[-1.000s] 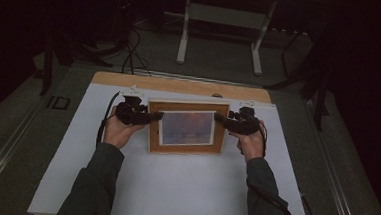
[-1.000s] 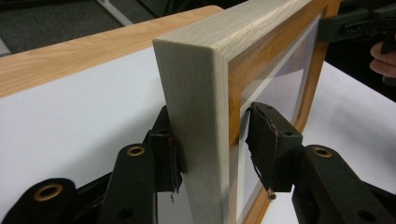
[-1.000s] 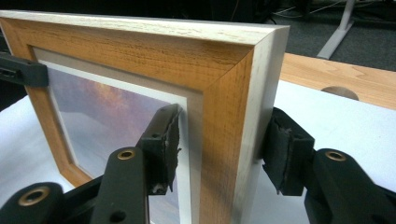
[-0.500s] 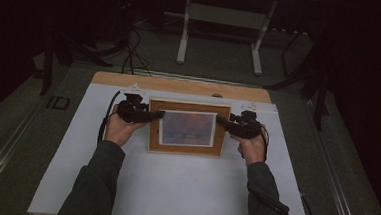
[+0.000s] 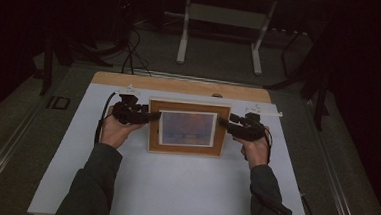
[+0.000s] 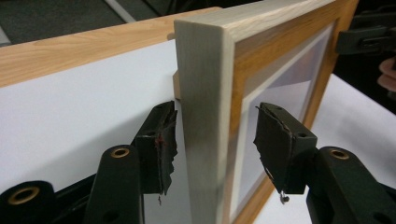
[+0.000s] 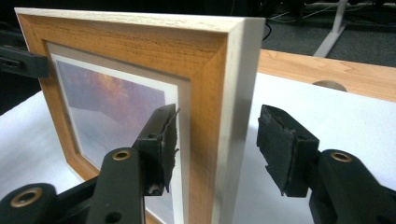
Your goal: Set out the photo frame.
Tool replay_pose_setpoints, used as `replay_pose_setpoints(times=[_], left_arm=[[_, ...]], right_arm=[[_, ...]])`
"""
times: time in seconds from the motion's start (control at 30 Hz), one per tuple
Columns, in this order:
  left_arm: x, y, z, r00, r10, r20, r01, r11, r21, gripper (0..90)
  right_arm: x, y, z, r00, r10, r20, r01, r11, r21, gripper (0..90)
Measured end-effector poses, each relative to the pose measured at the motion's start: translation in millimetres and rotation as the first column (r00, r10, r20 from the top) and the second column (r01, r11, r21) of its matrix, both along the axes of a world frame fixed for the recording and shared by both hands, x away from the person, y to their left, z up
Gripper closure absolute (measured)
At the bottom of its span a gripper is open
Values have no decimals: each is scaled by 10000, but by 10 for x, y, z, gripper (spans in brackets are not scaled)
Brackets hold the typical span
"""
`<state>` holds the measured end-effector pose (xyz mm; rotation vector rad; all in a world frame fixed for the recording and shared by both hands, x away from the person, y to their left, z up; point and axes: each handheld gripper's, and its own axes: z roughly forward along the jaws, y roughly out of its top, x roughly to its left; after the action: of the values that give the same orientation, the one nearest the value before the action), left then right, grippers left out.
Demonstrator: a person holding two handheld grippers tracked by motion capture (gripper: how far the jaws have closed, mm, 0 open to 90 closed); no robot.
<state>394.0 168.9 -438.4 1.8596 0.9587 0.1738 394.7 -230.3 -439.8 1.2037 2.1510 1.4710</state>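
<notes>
From the high view, a wooden picture frame (image 5: 187,128) stands near the back of the white table (image 5: 173,186), between the person's two hands. The left gripper (image 5: 150,116) meets its left edge and the right gripper (image 5: 223,123) its right edge.

In the left gripper view, the frame (image 6: 205,116) stands upright between the jaws. These have just been opening: one pad sits just beside the back edge, the other stands clear of the glazed front, so the grip is released.

In the right gripper view, the jaws straddle the frame's (image 7: 219,93) other side rail and have also just been opening, with a visible gap at the back pad.

The frame looks stiff and fairly light, but its glazing is probably fragile and the smooth rails could slip. The side rails, gripped mid-height on both sides, seem the safest hold.
</notes>
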Motion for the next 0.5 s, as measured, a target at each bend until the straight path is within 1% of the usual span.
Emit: replay_pose_setpoints(times=[0.1,0.13,0.17,0.2,0.3,0.33,0.37,0.4,0.43,0.47,0.5], left_arm=[[-33,28,3,10000,-42,-18,42,10000,35,486],[-52,47,6,10000,-55,24,55,10000,23,486],[-74,67,9,10000,-72,40,73,9999,-72,486],[-117,113,18,9999,-69,141,72,9998,-202,486],[-156,161,23,9999,-62,155,66,9996,-290,484],[-195,216,18,9998,10,174,-5,9995,-308,482],[-195,216,18,9998,10,174,-5,9995,-308,482],[-243,289,5,9997,74,243,-61,9985,-540,482],[-243,289,5,9997,74,243,-61,9985,-540,482],[-297,365,-14,9995,239,226,-224,9978,-630,481],[-297,365,-14,9995,239,226,-224,9978,-630,481]], right_arm=[[-20,-24,-2,10000,25,-20,-25,9999,103,455],[-43,-46,-7,10000,59,-12,-59,9998,211,452],[-43,-46,-7,10000,59,-12,-59,9998,211,452],[-63,-62,-14,9999,92,-43,-91,9996,284,448],[-80,-78,-19,9999,117,-43,-116,9995,280,445],[-101,-100,-20,9999,106,17,-107,9994,320,445],[-101,-100,-20,9999,106,17,-107,9994,320,445],[-123,-128,-25,9999,111,8,-112,9993,361,441],[-123,-128,-25,9999,111,8,-112,9993,361,441],[-145,-163,-39,9999,125,-27,-124,9993,348,438],[-145,-163,-39,9999,125,-27,-124,9993,348,438]])
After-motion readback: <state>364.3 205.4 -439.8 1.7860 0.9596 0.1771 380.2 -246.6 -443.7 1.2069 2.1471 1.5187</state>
